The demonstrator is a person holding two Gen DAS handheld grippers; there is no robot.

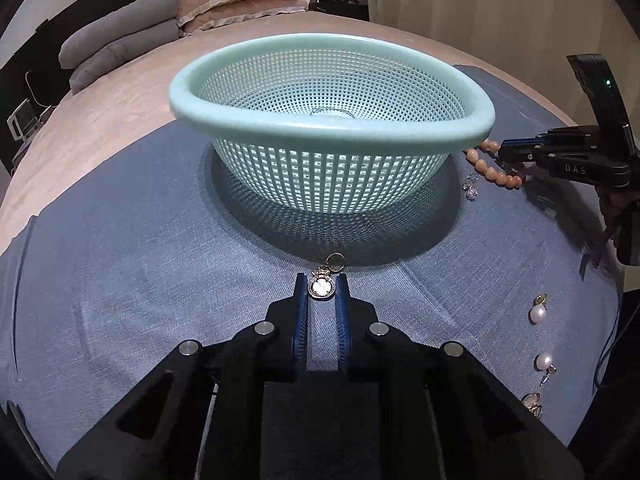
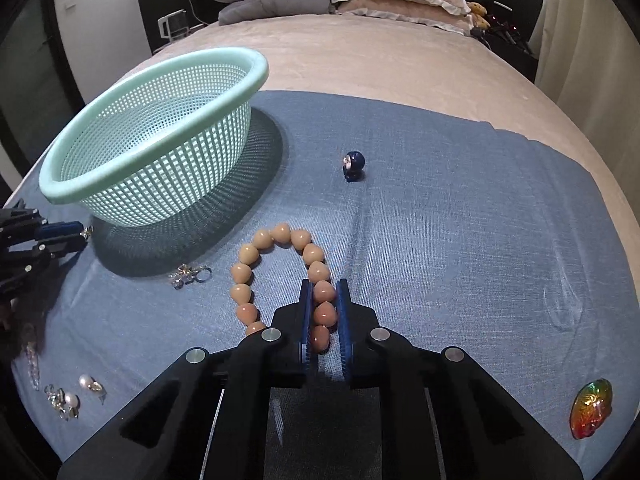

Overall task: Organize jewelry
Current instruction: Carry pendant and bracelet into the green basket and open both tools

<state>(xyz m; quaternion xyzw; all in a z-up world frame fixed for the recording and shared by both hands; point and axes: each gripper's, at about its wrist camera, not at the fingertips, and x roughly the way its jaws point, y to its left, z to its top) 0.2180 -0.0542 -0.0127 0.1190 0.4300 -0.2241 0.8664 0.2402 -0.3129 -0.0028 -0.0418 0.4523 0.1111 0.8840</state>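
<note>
Two grips on: left gripper (image 1: 322, 286) pinches pendant earring (image 1: 321, 287); right gripper (image 2: 324, 300) clamps bead bracelet (image 2: 280, 276).
Both lie on blue cloth (image 2: 460, 220) beside mesh basket (image 1: 320, 92). Earring light, delicate: hold the disc. Bracelet floppy, beads slick.

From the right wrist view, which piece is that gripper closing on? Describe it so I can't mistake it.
Start at the mint mesh basket on the blue cloth. Just right of its shadow lies a loop of peach heart-shaped beads, the bead bracelet, with the right gripper straddling one side. Unlike the small silver charm beside it, it is large and matte.
</note>
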